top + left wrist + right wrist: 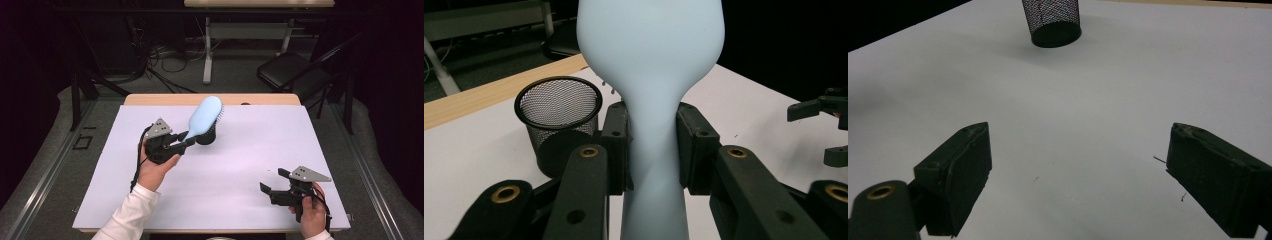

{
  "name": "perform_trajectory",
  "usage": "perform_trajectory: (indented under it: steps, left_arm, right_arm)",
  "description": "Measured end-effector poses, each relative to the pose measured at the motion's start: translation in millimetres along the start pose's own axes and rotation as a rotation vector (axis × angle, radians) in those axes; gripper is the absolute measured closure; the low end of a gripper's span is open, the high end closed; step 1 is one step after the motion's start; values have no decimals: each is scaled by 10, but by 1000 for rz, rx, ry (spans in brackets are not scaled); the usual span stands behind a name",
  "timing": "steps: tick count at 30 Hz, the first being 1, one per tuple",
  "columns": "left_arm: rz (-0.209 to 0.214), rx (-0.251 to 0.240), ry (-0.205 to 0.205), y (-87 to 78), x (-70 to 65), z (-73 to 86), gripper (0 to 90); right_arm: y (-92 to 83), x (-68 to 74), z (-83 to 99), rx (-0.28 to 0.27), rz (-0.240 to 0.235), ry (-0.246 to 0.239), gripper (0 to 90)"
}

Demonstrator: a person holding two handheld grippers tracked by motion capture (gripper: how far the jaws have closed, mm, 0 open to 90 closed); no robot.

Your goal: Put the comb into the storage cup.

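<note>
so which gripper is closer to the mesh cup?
Left. The left gripper, shut on the blue hairbrush, is right beside the mesh cup. The right gripper sits open, well away at the table's near right.

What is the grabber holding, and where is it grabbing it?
The left gripper holds a light blue plastic hairbrush by the narrow neck of its handle. The right gripper is open and holds nothing.

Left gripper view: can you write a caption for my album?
Black fingers pinch a pale blue plastic hairbrush by its neck, beside a black wire-mesh cup.
</note>
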State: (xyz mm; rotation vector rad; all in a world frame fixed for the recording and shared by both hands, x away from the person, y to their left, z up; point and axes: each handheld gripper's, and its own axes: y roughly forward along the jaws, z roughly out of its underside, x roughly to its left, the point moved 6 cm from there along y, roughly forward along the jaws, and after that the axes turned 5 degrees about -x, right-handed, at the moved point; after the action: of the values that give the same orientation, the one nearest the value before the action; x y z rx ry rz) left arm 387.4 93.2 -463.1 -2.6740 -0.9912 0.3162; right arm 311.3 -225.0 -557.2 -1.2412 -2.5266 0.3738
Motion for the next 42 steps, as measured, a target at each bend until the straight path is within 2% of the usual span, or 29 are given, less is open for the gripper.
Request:
perform_trajectory:
  steps: [15,42]
  left_arm:
    - [9,-33,3,16,-68,83,695]
    - [8,-31,1,60,-82,223,694]
  right_arm:
    - [10,-5,10,11,-2,0,107]
    - [20,6,17,18,10,-3,107]
